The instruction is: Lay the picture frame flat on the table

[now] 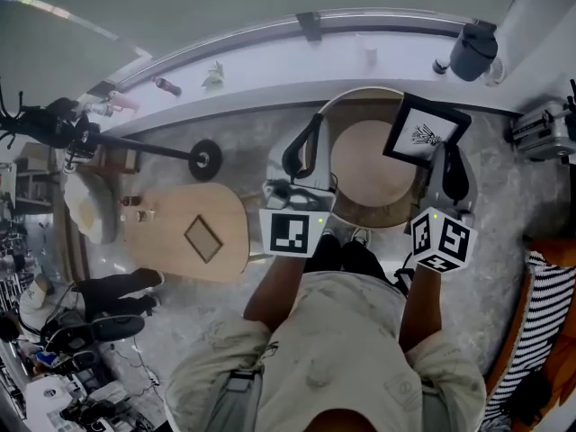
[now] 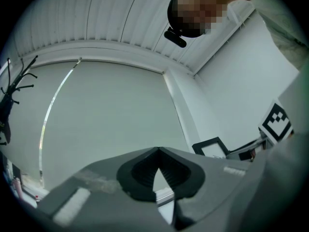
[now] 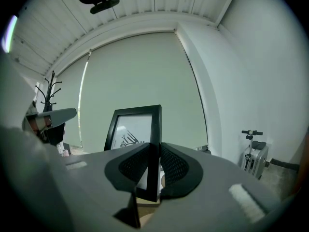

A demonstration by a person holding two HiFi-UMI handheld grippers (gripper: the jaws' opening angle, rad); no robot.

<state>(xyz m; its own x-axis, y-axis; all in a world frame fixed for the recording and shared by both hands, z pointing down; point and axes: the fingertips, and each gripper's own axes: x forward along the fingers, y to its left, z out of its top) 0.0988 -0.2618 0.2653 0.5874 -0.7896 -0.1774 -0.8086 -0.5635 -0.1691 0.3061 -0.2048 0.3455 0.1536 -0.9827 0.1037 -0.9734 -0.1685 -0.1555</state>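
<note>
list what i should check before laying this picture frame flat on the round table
1. Right gripper clamps the picture frame by its edge: ok.
2. Frame lying flat: not ok, it is held up on edge in the jaws.
3. Round table top bare where the frame would land: ok.
4. Left gripper shut, holding nothing, apart from the frame: ok.
5. Gap between the frame's lower edge and the tabletop: cannot tell.
6. Back stand folded in: cannot tell.
</note>
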